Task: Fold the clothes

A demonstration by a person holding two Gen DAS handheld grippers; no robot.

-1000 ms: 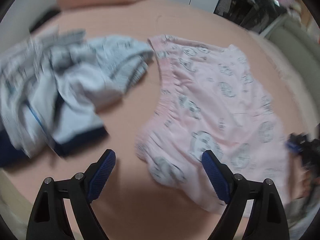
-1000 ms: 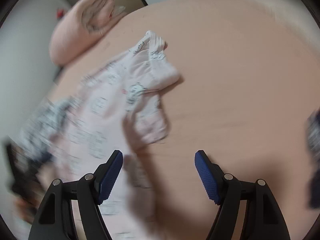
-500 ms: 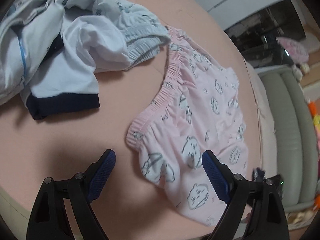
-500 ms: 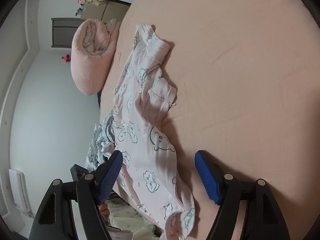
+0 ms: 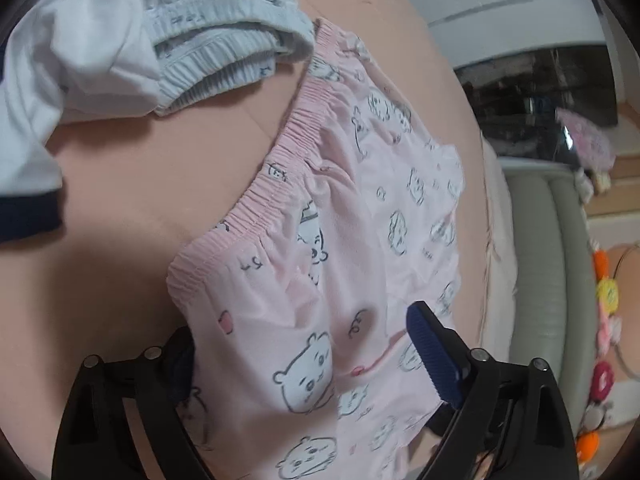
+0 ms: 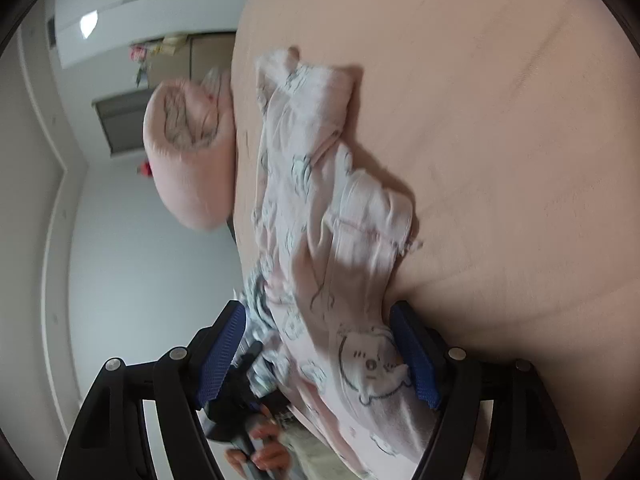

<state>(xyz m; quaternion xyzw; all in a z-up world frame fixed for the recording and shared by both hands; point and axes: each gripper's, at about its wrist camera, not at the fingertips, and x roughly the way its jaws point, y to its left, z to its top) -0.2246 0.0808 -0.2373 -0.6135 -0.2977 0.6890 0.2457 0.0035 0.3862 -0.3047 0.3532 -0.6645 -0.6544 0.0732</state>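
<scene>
Peach bedding [image 5: 132, 184] covers the bed where the pink bear-print shorts [image 5: 360, 208] lie spread, waistband toward a heap of pale grey and white clothes [image 5: 168, 36], seemingly set aside for later. Both tongs straddle the shorts' near edge, likely to lift it for a first fold. Left tongs [image 5: 308, 344] sit low with cloth between gaping jaws, one pad hidden under fabric. Right tongs [image 6: 320, 348] tilt sideways, jaws apart around the hem, not yet pinching.
</scene>
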